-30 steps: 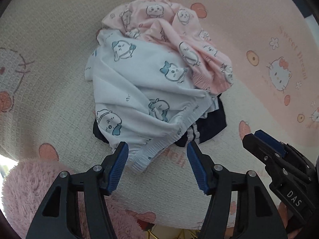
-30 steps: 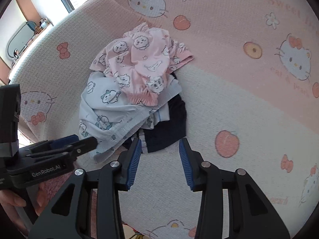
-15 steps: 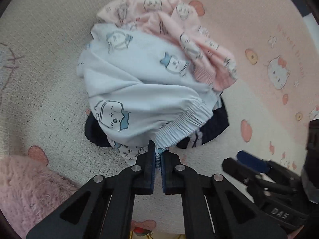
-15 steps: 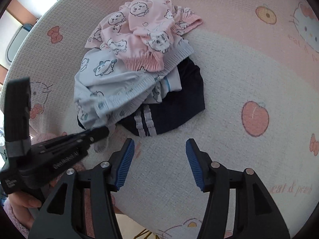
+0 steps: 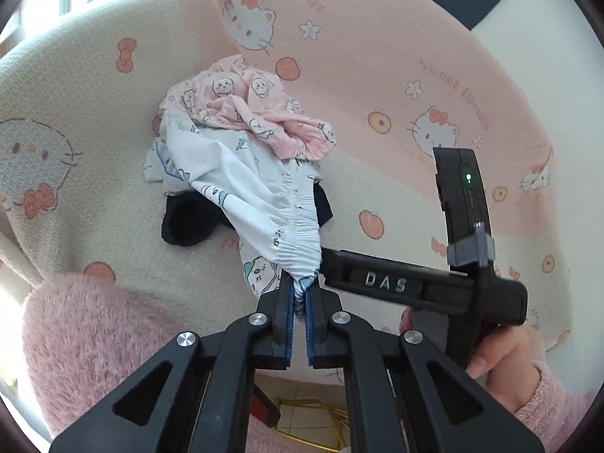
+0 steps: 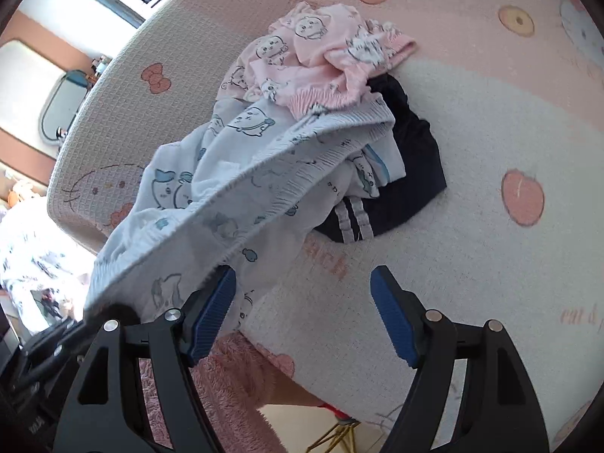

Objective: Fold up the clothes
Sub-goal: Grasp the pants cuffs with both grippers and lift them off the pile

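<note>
My left gripper [image 5: 300, 302] now clenched on elastic waistband of white printed shorts [image 5: 264, 204], lifted off pile, where second ago jaws gaped. Pink shorts [image 5: 249, 113], navy shorts [image 6: 407, 173] remain on blanket [image 5: 396, 75]. My right gripper [image 6: 302, 309] opening, nothing between pads. Judgement: right takes other waistband side next.

left tongs [image 5: 300, 304]: we now clamp the white shorts [image 5: 264, 204] waistband, lifted off the pile | right tongs [image 6: 304, 313]: jaws opening wider, nothing between
</note>
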Demonstrator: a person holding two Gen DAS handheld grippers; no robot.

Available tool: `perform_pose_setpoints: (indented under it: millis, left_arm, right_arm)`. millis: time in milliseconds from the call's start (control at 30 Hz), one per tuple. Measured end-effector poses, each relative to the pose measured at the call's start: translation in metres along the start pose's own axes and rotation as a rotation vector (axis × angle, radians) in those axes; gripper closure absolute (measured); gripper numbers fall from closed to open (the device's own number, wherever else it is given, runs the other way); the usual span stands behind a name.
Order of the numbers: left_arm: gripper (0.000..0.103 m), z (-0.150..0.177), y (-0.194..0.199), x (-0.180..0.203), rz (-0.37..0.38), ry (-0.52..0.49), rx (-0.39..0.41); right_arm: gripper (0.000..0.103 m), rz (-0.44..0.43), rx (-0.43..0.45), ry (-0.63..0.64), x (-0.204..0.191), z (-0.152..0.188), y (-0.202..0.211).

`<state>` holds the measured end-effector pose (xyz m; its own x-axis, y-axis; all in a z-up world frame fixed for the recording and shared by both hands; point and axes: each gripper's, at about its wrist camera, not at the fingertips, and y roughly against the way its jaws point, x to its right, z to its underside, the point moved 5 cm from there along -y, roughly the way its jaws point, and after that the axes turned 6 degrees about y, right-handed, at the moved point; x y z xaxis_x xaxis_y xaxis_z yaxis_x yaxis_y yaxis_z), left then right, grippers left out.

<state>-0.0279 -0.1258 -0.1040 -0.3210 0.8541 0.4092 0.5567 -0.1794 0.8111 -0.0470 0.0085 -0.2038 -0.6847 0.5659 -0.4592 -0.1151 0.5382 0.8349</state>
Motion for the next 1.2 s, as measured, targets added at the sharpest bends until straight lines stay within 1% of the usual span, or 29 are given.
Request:
perform_pose_setpoints:
  millis: [67, 133, 200, 233, 333, 400, 433, 467, 500, 533, 567, 600, 633, 667, 700, 767, 867, 933, 1000, 1067, 1133, 1200]
  left_arm:
    - [0.098, 0.014, 0.001, 0.003, 0.022, -0.007, -0.026]
    - [0.098, 0.024, 0.002, 0.009, 0.053, -0.017, -0.041]
    - [0.098, 0.031, 0.002, 0.019, 0.072, -0.053, -0.053]
    - [0.098, 0.034, 0.003, 0.025, 0.083, -0.074, -0.058]
    - [0.098, 0.041, 0.005, 0.046, 0.121, -0.127, -0.062]
    - [0.098, 0.048, 0.006, 0.061, 0.138, -0.163, -0.076]
    - [0.098, 0.05, 0.006, 0.065, 0.132, -0.183, -0.079]
    - [0.098, 0.053, 0.007, 0.069, 0.133, -0.202, -0.083]
    - [0.098, 0.055, 0.008, 0.073, 0.143, -0.213, -0.089]
    - [0.098, 0.055, 0.011, 0.075, 0.158, -0.219, -0.092]
    - [0.098, 0.055, 0.015, 0.078, 0.181, -0.227, -0.094]
    - [0.098, 0.056, 0.019, 0.08, 0.196, -0.238, -0.093]
    - [0.098, 0.055, 0.023, 0.084, 0.204, -0.251, -0.085]
    - [0.098, 0.053, 0.027, 0.089, 0.219, -0.258, -0.075]
    - [0.098, 0.05, 0.032, 0.094, 0.235, -0.265, -0.065]
    - [0.098, 0.044, 0.042, 0.104, 0.269, -0.282, -0.041]
    - [0.098, 0.026, 0.064, 0.129, 0.346, -0.345, 0.019]
    - [0.098, 0.017, 0.077, 0.15, 0.411, -0.369, 0.043]
    - [0.098, 0.018, 0.082, 0.171, 0.501, -0.367, 0.023]
    - [0.098, 0.026, 0.082, 0.19, 0.565, -0.368, -0.008]
    - [0.097, 0.037, 0.078, 0.205, 0.592, -0.381, -0.036]
    - [0.097, 0.047, 0.075, 0.22, 0.619, -0.392, -0.064]
  right_arm:
    - [0.027, -0.045, 0.012, -0.047, 0.006, 0.006, 0.008]
    - [0.025, -0.037, 0.035, -0.054, 0.007, 0.01, 0.02]
    - [0.019, -0.023, 0.049, -0.049, 0.007, 0.013, 0.03]
    - [0.018, -0.031, 0.04, -0.044, 0.008, 0.013, 0.033]
    - [0.018, -0.093, 0.003, -0.041, 0.01, 0.013, 0.034]
    - [0.018, -0.111, -0.061, -0.06, 0.007, 0.022, 0.024]
    - [0.019, -0.127, -0.089, -0.073, 0.008, 0.024, 0.02]
    - [0.019, -0.153, -0.101, -0.089, 0.012, 0.025, 0.018]
    - [0.023, -0.178, -0.113, -0.105, 0.015, 0.026, 0.016]
    - [0.039, -0.204, -0.126, -0.121, 0.019, 0.027, 0.014]
    - [0.048, -0.205, -0.134, -0.125, 0.022, 0.026, 0.014]
    - [0.067, -0.183, -0.138, -0.117, 0.025, 0.025, 0.014]
    - [0.079, -0.156, -0.132, -0.098, 0.026, 0.025, 0.014]
    - [0.085, -0.134, -0.11, -0.071, 0.025, 0.024, 0.017]
    - [0.094, -0.12, -0.082, -0.049, 0.024, 0.023, 0.023]
    - [0.095, -0.076, -0.013, -0.003, 0.022, 0.015, 0.043]
    - [0.097, -0.014, 0.141, 0.057, 0.016, 0.012, 0.096]
    - [0.097, 0.027, 0.245, 0.097, 0.012, 0.009, 0.132]
    - [0.097, 0.065, 0.346, 0.109, 0.008, 0.01, 0.171]
    - [0.097, 0.085, 0.432, 0.101, 0.013, 0.016, 0.213]
    - [0.097, 0.095, 0.507, 0.084, 0.023, 0.027, 0.249]
    - [0.097, 0.112, 0.545, 0.055, 0.03, 0.035, 0.275]
